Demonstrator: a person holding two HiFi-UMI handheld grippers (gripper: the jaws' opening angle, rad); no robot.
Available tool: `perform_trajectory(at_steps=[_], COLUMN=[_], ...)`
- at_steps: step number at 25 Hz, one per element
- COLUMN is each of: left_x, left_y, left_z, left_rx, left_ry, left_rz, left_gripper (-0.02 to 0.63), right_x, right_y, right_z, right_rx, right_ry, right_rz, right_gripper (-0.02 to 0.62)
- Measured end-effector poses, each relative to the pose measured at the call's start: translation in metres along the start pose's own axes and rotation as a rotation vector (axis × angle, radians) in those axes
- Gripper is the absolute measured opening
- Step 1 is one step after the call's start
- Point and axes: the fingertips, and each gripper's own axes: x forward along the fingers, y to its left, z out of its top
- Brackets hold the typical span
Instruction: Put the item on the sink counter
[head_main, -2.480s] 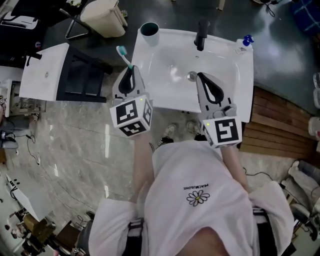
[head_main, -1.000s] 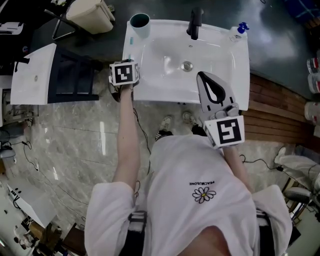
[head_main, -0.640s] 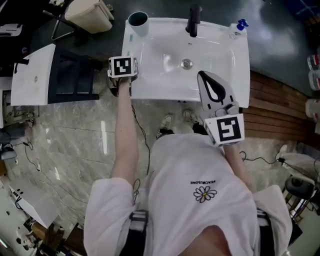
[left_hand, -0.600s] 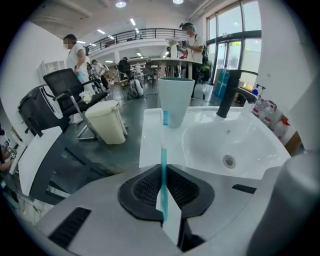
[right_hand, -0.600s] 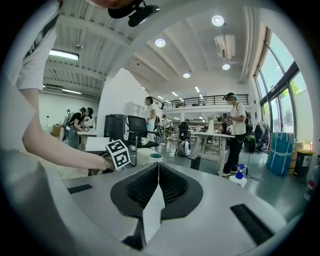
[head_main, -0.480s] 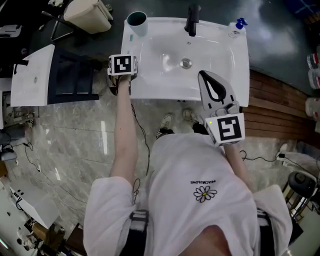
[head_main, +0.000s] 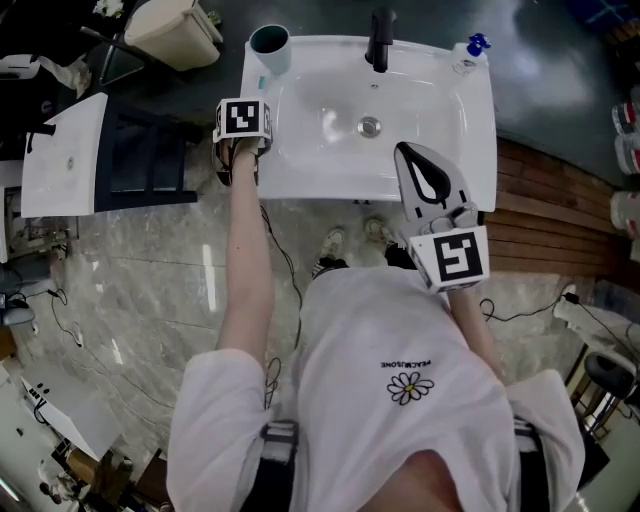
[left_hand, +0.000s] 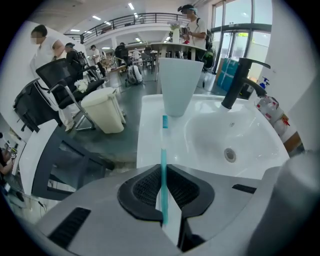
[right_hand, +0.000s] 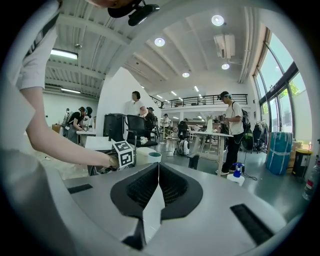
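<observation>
Over counter's (left_hand: 147, 135) left rim: my left gripper (left_hand: 165, 172) clenched on toothbrush (left_hand: 163, 145) handle, pitched steeply down so bristle end leads toward bare strip, just short of cup (left_hand: 179, 85). Brush touching counter or not: can't tell. Right gripper (right_hand: 157, 167) closed on nothing, held aside; likely not needed here.

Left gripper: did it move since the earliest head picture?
Yes. The left gripper went from before the sink's front edge to its left rim, nearer the cup.
</observation>
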Motion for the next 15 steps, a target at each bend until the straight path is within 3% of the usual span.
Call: perform_trajectory(at_steps=[4, 9, 15], left_x=[0.0014, 0.0004, -0.0007], left_y=[-0.001, -0.0023, -0.0054], left_z=[0.0004, 0.0003, 0.0006], left_rx=[-0.001, 0.039, 0.014], left_ry=[0.015, 0.01, -0.019], left_rz=[-0.001, 0.021, 0.003], left_gripper=[0.04, 0.041, 0.053], right_x=[-0.0021, -0.0037, -0.0047], right_y=[-0.002, -0.0048, -0.0034], right_z=[-0.0042, -0.0067, -0.007], right_rx=[0.068, 0.039, 0.045], right_ry=[0.02, 0.051, 0.053], right_rz=[-0.01, -0.017, -0.012], right_gripper=[0.012, 0.012, 0.012])
